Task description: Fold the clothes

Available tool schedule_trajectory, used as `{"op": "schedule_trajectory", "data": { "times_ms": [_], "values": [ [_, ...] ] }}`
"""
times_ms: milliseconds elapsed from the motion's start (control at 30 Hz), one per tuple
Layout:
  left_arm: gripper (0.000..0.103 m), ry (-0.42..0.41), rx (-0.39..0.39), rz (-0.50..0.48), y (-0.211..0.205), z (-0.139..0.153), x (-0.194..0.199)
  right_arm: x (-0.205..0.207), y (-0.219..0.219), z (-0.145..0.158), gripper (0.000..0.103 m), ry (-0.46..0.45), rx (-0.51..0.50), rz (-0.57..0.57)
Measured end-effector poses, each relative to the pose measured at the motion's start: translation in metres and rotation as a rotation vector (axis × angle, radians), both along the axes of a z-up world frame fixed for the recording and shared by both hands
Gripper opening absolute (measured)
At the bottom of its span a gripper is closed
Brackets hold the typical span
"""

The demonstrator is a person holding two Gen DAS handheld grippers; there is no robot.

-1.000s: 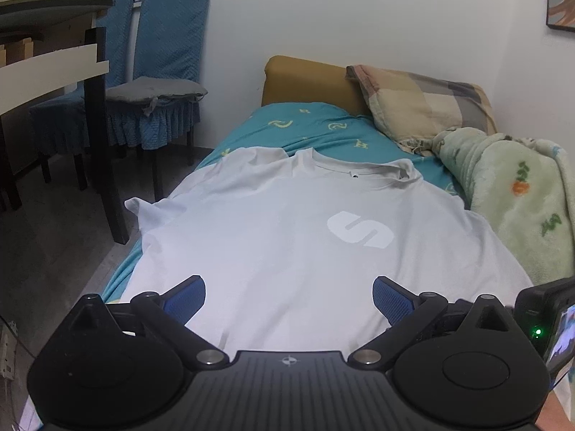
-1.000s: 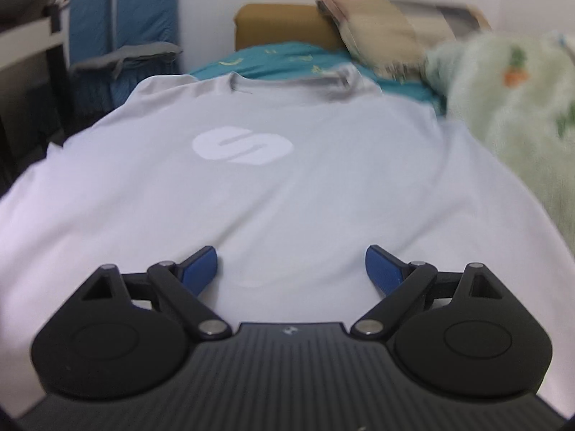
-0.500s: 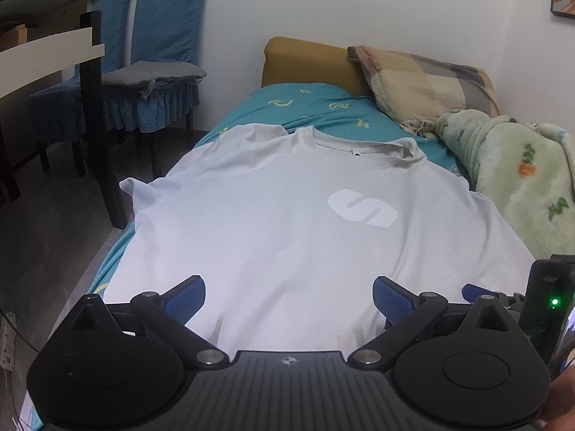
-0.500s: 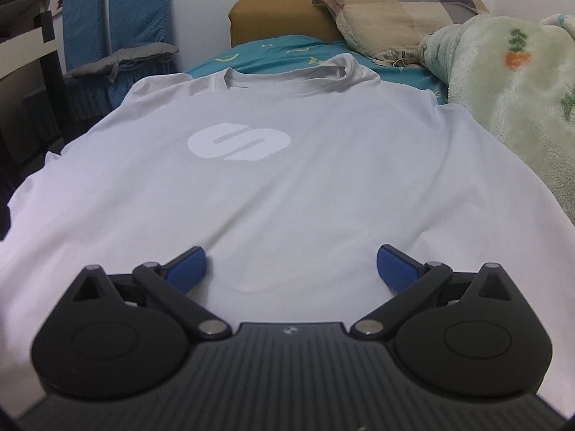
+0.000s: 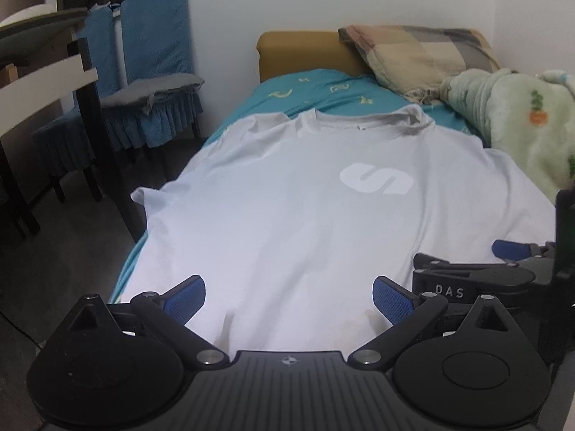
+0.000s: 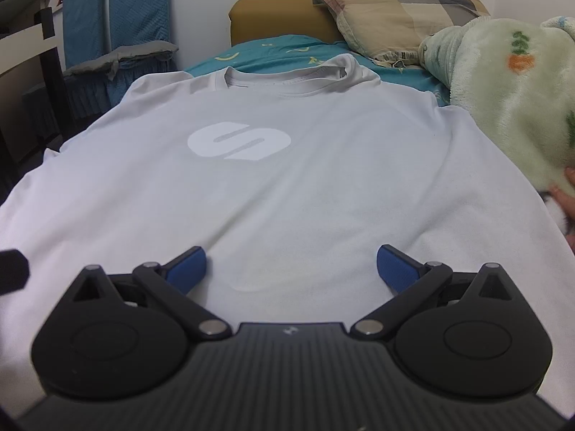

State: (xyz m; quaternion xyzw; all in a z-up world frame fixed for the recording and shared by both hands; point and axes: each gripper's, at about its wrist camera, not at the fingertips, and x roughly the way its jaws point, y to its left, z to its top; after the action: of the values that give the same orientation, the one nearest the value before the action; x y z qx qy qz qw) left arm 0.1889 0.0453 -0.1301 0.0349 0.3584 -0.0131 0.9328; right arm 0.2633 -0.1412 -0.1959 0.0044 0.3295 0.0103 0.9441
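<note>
A white T-shirt [image 5: 305, 215] with a pale S logo lies flat, front up, on a bed, collar at the far end; it also shows in the right wrist view [image 6: 305, 179]. My left gripper [image 5: 289, 298] is open and empty, low over the shirt's near hem. My right gripper [image 6: 291, 269] is open and empty, just above the shirt's lower part. The right gripper also shows in the left wrist view [image 5: 503, 269], close beside the left one on its right.
The bed has a teal sheet [image 5: 323, 89], a plaid pillow [image 5: 413, 57] and a green fleece blanket [image 6: 503, 89] along the right side. Blue-covered chairs [image 5: 143, 82] and a dark table [image 5: 43, 72] stand on the floor to the left.
Both grippers have moved a little along the shirt's near end and stayed open. The right gripper has come further into the left wrist view. The shirt has not moved.
</note>
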Motion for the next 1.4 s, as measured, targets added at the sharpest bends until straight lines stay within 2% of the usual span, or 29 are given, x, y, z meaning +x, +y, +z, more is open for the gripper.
{"op": "schedule_trajectory", "data": {
  "times_ms": [100,233,400,967,1200,1400],
  "values": [
    [0.101,0.026,0.007,0.034,0.004,-0.003,0.009,0.000,-0.001,0.000,0.103,-0.001,0.004,-0.007],
    [0.101,0.038,-0.033,0.100,0.009,0.004,0.020,-0.001,0.000,0.000,0.103,-0.002,0.000,-0.007],
    [0.101,-0.024,0.045,0.114,-0.001,0.020,0.021,-0.001,-0.001,0.000,0.103,-0.003,0.003,-0.006],
    [0.101,-0.098,-0.181,0.019,0.012,0.053,-0.025,-0.001,0.001,0.000,0.103,-0.002,0.002,-0.009],
    [0.101,-0.130,-0.218,-0.010,0.019,0.058,-0.042,-0.001,0.001,-0.001,0.103,-0.004,-0.001,-0.012],
    [0.101,-0.130,-0.234,-0.006,0.024,0.052,-0.034,0.002,0.001,0.002,0.103,0.008,-0.006,-0.001]
  ]
}}
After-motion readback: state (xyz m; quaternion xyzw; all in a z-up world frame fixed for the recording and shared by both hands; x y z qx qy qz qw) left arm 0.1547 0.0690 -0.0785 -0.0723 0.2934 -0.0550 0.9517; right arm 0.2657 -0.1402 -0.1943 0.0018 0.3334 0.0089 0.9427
